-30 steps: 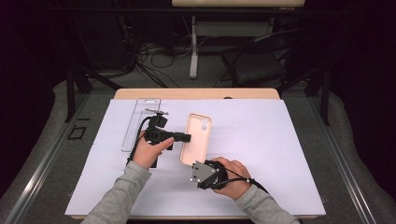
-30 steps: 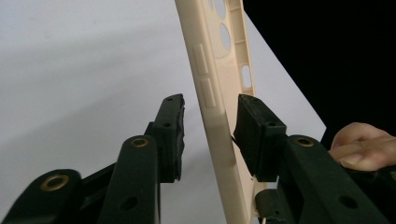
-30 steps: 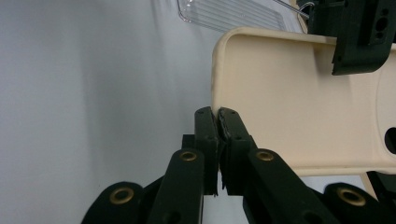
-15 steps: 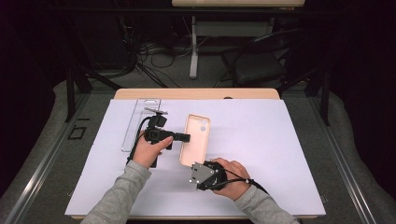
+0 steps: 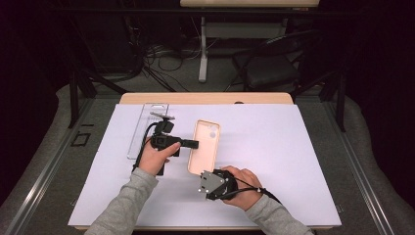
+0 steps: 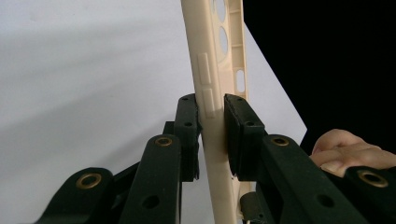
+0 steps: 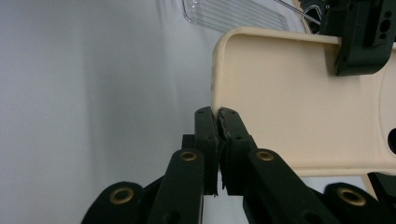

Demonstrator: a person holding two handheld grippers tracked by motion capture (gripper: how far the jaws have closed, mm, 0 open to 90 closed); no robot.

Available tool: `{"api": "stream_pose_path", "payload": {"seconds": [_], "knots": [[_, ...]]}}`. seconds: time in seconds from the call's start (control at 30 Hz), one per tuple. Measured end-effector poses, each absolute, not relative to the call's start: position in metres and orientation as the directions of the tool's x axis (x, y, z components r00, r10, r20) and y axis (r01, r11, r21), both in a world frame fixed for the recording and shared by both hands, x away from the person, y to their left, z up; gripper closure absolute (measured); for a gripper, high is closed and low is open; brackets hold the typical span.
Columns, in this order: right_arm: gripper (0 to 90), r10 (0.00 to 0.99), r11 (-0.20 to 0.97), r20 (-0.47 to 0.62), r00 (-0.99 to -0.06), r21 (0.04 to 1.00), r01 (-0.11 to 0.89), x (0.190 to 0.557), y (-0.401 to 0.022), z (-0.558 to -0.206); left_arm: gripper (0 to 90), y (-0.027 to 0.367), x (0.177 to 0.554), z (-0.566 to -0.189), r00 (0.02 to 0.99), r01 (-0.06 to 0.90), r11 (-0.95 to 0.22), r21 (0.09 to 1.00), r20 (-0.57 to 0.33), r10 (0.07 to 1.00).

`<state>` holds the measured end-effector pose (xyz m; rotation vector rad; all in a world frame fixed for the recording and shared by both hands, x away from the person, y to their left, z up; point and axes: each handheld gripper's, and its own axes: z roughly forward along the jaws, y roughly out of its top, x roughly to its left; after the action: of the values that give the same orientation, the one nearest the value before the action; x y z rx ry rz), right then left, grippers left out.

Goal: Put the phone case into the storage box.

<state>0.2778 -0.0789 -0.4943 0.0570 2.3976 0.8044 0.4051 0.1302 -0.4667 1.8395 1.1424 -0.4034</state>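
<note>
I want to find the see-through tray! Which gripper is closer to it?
Left. The left gripper sits right beside the clear tray, pinching the phone case; the right gripper grips its near end, farther away.

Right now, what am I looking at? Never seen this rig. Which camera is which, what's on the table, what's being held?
No robot here: a person holds a hand-held two-jaw gripper in each hand. The high view looks down on the table from above the person's side. The other two cameras ride on the grippers and look along their black jaws.

On the white sheet lie a cream phone case and, farther left, a clear plastic tray.

The left gripper has just been closing; its pads now clamp the case's side wall, by the raised buttons. The right gripper is shut on the thin rim of the case at a rounded corner. So both grippers hold the same case, one at its side, one at the near end.
</note>
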Motion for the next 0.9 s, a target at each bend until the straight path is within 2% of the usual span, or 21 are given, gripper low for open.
{"api": "stream_pose_path", "payload": {"seconds": [0.9], "knots": [[87.6, 0.228, 0.811, -0.532, -0.816, 0.567, -0.144, 0.2766, -0.0792, -0.4946, 79.1, 0.1325, 0.4071, -0.4681, 0.487, 0.859, -0.139, 0.492, -0.704, 0.518]]}}
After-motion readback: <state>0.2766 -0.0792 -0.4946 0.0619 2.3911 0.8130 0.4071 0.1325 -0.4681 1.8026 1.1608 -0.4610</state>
